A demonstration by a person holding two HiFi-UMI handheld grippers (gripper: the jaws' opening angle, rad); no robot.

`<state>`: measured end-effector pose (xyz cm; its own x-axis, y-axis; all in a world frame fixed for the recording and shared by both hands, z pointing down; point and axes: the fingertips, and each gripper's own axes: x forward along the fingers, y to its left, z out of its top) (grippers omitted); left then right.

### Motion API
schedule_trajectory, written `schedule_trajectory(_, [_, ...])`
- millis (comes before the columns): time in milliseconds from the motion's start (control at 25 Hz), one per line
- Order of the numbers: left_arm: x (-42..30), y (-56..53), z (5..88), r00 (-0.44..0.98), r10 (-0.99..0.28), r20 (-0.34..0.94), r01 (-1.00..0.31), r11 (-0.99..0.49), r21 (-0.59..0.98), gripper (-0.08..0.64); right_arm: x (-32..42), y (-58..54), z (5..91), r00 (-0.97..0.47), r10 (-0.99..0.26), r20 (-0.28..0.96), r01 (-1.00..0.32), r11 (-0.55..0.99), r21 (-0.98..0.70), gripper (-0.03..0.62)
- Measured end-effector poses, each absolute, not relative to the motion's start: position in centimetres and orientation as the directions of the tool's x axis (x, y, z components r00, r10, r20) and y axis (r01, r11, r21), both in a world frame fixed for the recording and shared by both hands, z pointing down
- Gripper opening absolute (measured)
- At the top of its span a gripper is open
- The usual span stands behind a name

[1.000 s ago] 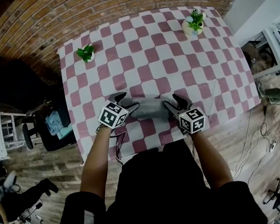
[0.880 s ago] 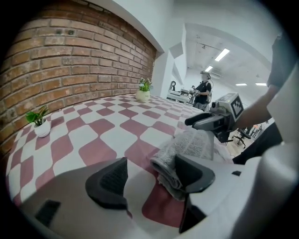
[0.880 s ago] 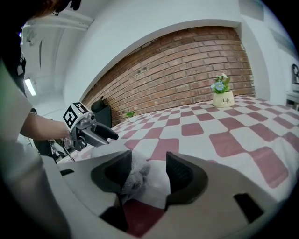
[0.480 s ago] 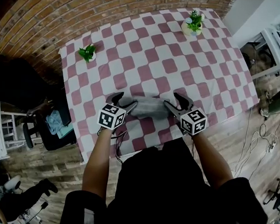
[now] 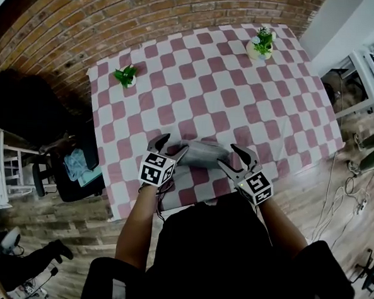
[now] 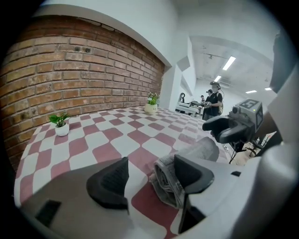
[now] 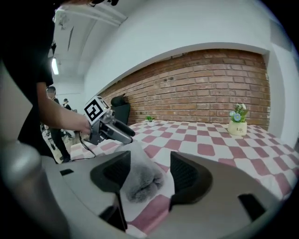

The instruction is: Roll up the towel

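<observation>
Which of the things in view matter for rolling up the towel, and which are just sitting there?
For the job: rolled grey cloth towel; left gripper; right gripper.
Just lying about: small green plant in white pot; flowering plant in cream pot; red-and-white checked tablecloth.

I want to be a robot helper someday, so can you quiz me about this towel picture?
1. True or false: the towel lies rolled up on the checkered tablecloth.
2. How many potted plants stand on that tablecloth?
3. What shows between the right gripper's jaws? A) a plant B) the towel's end C) nothing

Key: 1 true; 2 two; 3 B.
</observation>
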<state>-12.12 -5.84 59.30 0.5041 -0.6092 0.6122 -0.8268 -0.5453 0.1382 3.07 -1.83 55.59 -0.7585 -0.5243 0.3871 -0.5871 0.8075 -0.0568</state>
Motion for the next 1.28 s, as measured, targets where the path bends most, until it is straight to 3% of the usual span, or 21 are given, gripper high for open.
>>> schedule_trajectory(240, [-12.8, -5.9, 58.3, 0.484, -0.649, 0.588, -0.845, -0.522, 0.119, 0.308, 1.6, 1.3, 55.0, -0.774, -0.484, 0.407, -0.466, 0.872, 0.151, 0.242])
schedule_trajectory(520, [-12.8, -5.0, 57.6, 0.476, -0.666, 0.575, -0.852, -0.511, 0.114, 0.303, 1.1, 2.7, 57.6, -0.730, -0.460, 0.506, -0.351, 0.887, 0.300, 0.185])
schedule_trajectory(640, [-12.7, -4.4, 57.5, 0.471, -0.674, 0.569, -0.853, -0.512, 0.100, 0.298, 1.2, 1.1, 58.9, -0.688, -0.491, 0.535, -0.360, 0.870, 0.337, 0.162])
schedule_trajectory(800, [-12.3, -3.0, 56.1, 0.458, -0.708, 0.537, -0.841, -0.542, 0.003, 0.284, 1.4, -3.4, 58.4, -0.647, -0.564, 0.512, -0.450, 0.826, 0.340, 0.138])
schedule_trajectory(1040, [-8.3, -2.7, 56.4, 0.471, -0.649, 0.598, -0.709, -0.681, -0.181, 0.284, 1.2, -8.2, 58.1, -0.640, -0.577, 0.508, -0.510, 0.813, 0.282, 0.121])
schedule_trajectory(1280, [-7.1, -3.9, 59.9, 0.443, -0.571, 0.691, -0.679, -0.717, -0.157, 0.284, 0.3, -6.6, 59.0, -0.690, -0.512, 0.511, -0.482, 0.852, 0.202, 0.098])
